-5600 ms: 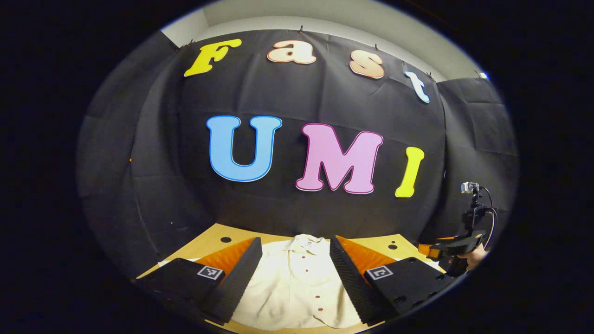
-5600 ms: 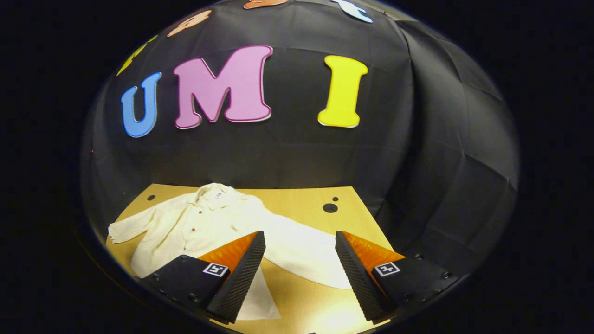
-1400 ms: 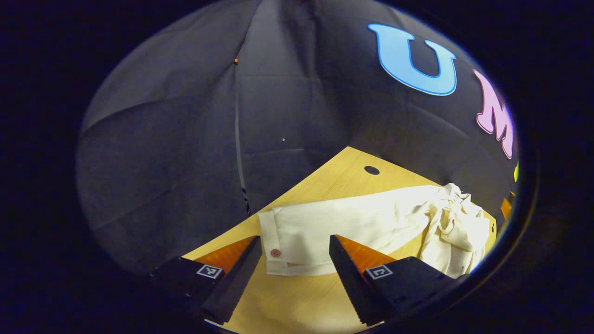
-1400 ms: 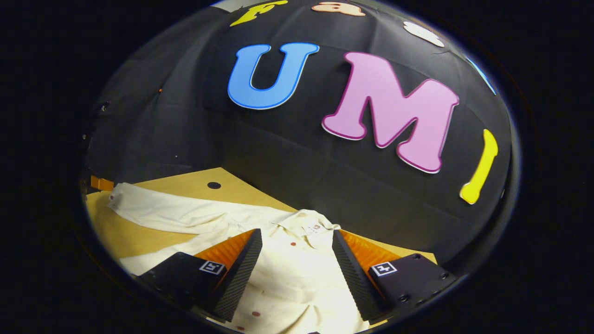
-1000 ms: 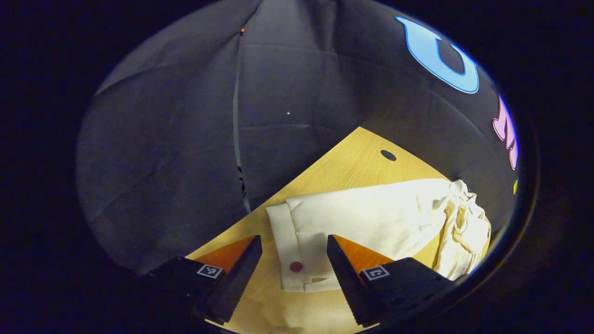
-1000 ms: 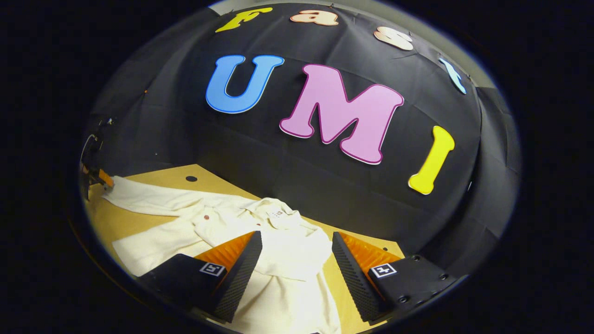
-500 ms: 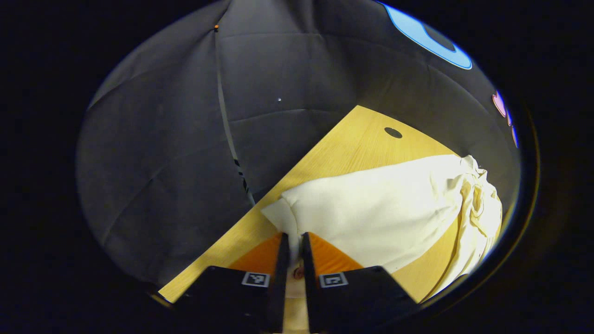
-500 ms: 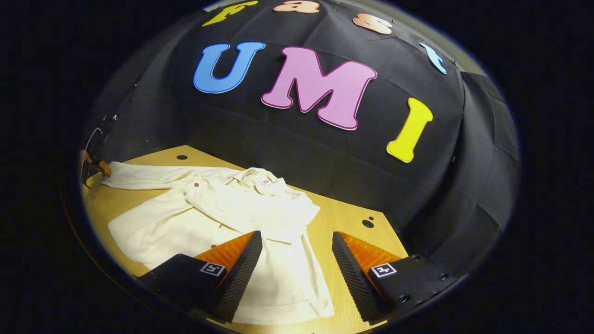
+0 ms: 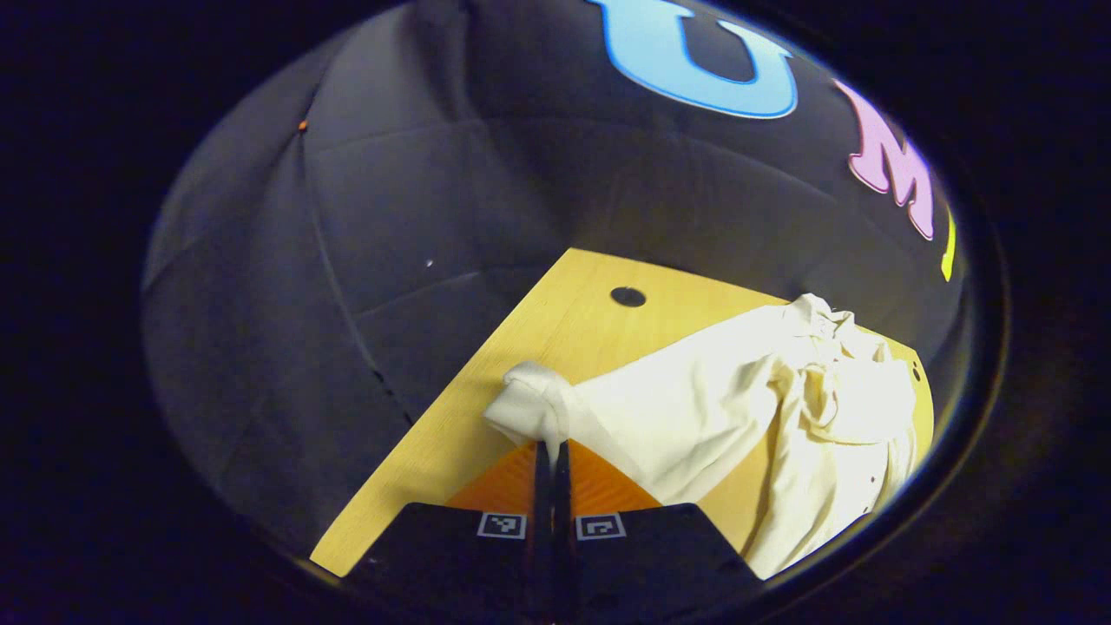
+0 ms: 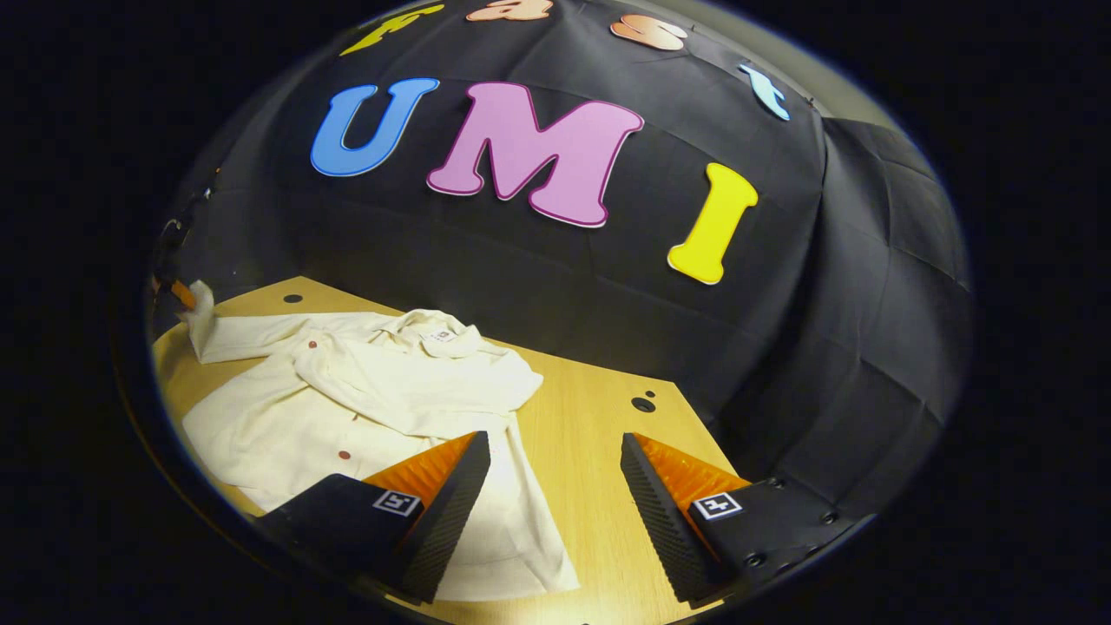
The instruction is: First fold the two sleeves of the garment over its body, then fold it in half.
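1. Two grippers in play. Your left gripper (image 9: pixel 551 451) has its fingers pressed together on the cuff (image 9: pixel 529 401) of one sleeve (image 9: pixel 660 417) of the cream shirt (image 9: pixel 816 434); fabric bunches just past the fingertips and sits raised off the wooden table (image 9: pixel 486 408).
2. In the left gripper view that sleeve runs taut from the pinch toward the shirt body at right. The collar (image 9: pixel 811 312) end is crumpled near the far table edge.
3. Your right gripper (image 10: pixel 555 451) has its fingers spread wide, with nothing between them. It hovers above the near edge of the table (image 10: pixel 599 451), just beside the shirt's lower corner.
4. In the right gripper view the shirt (image 10: pixel 364 399) lies on the left half of the table, collar (image 10: pixel 438 334) toward the booth's black wall (image 10: pixel 608 286), small dark red buttons (image 10: pixel 345 454) showing on the front.
5. The other sleeve (image 10: pixel 460 391) is already laid across the body; its end reaches the shirt's right side near your spread fingers.
6. At far left in the right gripper view, the held cuff (image 10: pixel 200 317) stands up off the table with the left gripper (image 10: pixel 178 291) above it; too small there to judge its fingers.
7. Round dark holes in the tabletop: one (image 9: pixel 627 296) beyond the held cuff, another (image 10: pixel 643 404) to the right of the shirt.
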A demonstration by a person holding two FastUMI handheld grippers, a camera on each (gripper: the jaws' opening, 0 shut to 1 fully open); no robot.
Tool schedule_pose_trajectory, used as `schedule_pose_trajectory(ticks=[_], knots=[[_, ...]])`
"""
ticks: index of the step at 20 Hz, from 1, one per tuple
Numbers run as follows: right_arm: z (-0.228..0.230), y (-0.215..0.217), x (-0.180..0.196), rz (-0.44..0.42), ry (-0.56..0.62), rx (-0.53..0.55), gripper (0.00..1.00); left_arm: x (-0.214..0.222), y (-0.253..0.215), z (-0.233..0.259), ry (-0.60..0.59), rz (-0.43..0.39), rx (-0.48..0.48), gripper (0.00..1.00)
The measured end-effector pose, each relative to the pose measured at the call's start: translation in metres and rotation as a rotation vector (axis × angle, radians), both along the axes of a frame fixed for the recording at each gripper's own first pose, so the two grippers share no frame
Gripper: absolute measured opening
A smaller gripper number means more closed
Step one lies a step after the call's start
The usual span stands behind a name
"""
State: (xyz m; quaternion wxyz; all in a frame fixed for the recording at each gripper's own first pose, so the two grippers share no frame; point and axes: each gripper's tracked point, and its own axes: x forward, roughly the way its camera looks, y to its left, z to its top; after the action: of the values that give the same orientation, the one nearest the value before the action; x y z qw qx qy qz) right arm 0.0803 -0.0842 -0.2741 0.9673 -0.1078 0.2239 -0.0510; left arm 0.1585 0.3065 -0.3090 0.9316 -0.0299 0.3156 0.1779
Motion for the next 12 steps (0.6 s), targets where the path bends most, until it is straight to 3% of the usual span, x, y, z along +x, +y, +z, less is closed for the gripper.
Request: schedule_pose_trajectory(ticks=[2,4,12], knots=[[-0.010,-0.015,-0.006,-0.031,0.011,-0.002,0.97,0.038,-0.054,0.029,-0.077,-0.109,0.022,0.02],[-0.022,-0.027,-0.013,-0.057,0.015,0.005,0.97,0.074,-0.118,0.050,-0.139,-0.213,0.009,0.06],[-0.067,-0.068,-0.054,-0.141,0.089,0.044,0.97,0.162,-0.371,0.077,-0.275,-0.568,-0.153,0.06]])
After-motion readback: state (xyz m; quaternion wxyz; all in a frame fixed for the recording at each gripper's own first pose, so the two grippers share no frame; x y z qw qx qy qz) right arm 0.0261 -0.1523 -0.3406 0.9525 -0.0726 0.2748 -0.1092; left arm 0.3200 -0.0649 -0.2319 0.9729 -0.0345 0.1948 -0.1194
